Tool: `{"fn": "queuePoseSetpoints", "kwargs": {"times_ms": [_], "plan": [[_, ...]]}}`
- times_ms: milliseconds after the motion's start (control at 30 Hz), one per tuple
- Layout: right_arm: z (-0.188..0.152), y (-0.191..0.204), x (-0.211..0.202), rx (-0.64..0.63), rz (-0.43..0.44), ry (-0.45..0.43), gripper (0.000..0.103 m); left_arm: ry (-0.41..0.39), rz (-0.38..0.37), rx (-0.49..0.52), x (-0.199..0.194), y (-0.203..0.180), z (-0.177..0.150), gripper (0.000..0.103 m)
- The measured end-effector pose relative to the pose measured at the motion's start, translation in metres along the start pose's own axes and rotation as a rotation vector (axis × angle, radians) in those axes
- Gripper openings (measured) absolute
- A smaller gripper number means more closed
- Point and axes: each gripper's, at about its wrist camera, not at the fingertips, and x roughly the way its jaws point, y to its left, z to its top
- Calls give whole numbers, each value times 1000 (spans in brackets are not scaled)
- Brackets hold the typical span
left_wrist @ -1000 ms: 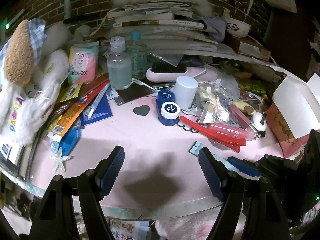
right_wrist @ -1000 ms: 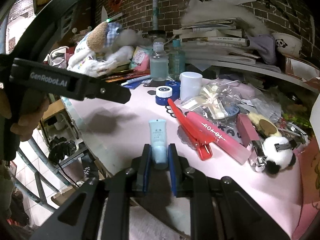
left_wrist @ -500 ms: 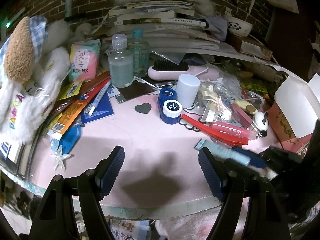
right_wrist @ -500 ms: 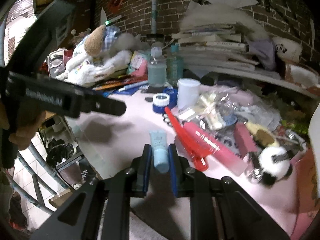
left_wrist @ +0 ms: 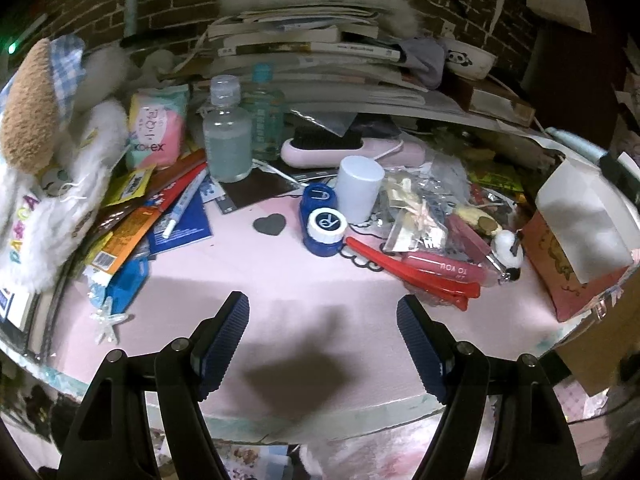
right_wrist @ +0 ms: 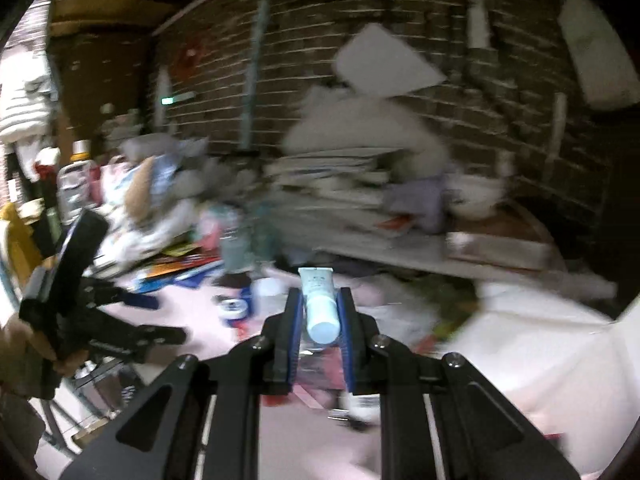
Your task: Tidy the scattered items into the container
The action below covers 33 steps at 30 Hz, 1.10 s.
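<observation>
Clamping a pale blue tube [right_wrist: 320, 304] near its cap end, the right gripper [right_wrist: 320, 312] carries it clear above the pink table [left_wrist: 280, 280], crimped end pointing forward. Grip near the cap looks chosen so the tube can drop straight into the white-flapped pink box [left_wrist: 576, 232] at the table's right edge. Left gripper [left_wrist: 323, 344] hangs wide and empty over bare tabletop, probably waiting. Red hair clip [left_wrist: 412, 272] and blue lens case [left_wrist: 322, 224] remain scattered.

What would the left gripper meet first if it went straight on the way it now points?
Probably the bare pink tabletop: the left gripper is open, empty and angled down at it. The black heart and the blue contact lens case lie farther along, though depth is unclear.
</observation>
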Motion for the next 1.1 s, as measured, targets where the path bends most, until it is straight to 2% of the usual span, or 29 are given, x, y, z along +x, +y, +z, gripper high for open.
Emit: {"fn": "queuePoseSetpoints", "kwargs": {"times_ms": [167, 233, 400, 667, 867, 900, 1033, 1100], "plan": [[12, -56, -20, 23, -158, 105, 14, 7, -15, 12, 4, -7, 0, 74], [9, -77, -20, 37, -201, 182, 14, 9, -19, 15, 5, -9, 1, 74], [-4, -113, -6, 101, -196, 374, 14, 11, -27, 24, 7, -14, 2, 74], [-27, -130, 30, 136, -162, 624, 15, 17, -19, 38, 7, -17, 1, 74], [-27, -133, 33, 133, -171, 659, 15, 18, -31, 38, 13, -20, 3, 74], [-27, -133, 32, 138, -169, 650, 17, 15, -35, 37, 14, -20, 3, 74], [-22, -131, 25, 148, -170, 602, 42, 5, -61, 3, 23, -14, 6, 74], [-17, -128, 19, 160, -157, 554, 42, -3, -56, -18, 28, -10, 7, 74]]}}
